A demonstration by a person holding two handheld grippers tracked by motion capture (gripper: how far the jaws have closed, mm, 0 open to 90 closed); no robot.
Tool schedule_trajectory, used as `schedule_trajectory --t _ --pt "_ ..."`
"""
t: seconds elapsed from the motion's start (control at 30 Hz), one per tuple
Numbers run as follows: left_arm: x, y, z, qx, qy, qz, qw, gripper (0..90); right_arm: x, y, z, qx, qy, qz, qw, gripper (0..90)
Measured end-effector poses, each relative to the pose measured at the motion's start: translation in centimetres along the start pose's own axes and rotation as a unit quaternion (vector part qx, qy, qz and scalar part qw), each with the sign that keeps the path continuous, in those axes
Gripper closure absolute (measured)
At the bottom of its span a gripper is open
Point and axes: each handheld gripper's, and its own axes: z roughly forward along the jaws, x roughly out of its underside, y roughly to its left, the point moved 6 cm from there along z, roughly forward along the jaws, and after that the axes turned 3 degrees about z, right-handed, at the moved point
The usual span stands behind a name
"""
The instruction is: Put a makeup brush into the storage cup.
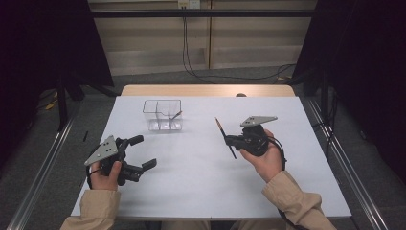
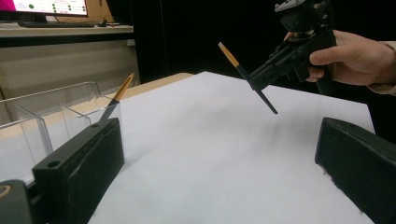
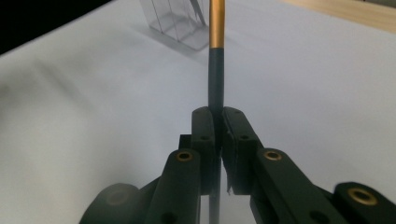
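Note:
My right gripper point(image 1: 229, 140) is shut on a thin black pencil with a gold end point(image 1: 221, 128), held above the table right of centre. In the right gripper view the jaws pinch the pencil point(image 3: 216, 60) at its black shaft, gold end pointing away. The left gripper view shows that gripper point(image 2: 261, 77) holding the pencil point(image 2: 245, 74) tilted in the air. My left gripper point(image 1: 146, 151) rests at the front left, open, with nothing between its wide jaws point(image 2: 219, 163). A clear divided box point(image 1: 163, 115) stands at the back centre with a second pencil point(image 1: 176, 115) leaning in it.
The white table sheet point(image 1: 201, 182) lies over a wooden table whose bare far edge point(image 1: 206, 90) shows behind the box. The clear box point(image 2: 46, 116) and its pencil point(image 2: 117, 94) are close to my left jaw. Metal rails run along both sides of the table.

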Motion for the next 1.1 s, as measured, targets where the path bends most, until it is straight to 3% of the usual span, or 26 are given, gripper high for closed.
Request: schedule_trajectory --t 0.33,0.57,1.1 --pt "0.0 0.0 0.1 0.0 0.001 -0.001 1.0 1.1 -0.4 0.8 -0.5 -0.032 -0.08 0.004 0.9963 84.1" --pt "0.1 -0.1 0.1 0.001 0.001 -0.002 1.0 1.1 -0.4 1.5 -0.6 -0.054 -0.113 -0.008 0.9921 84.1" --pt "0.3 -0.1 0.3 0.0 0.004 -0.005 1.0 1.0 -0.4 2.8 -0.8 -0.072 -0.193 -0.017 0.9784 84.0"
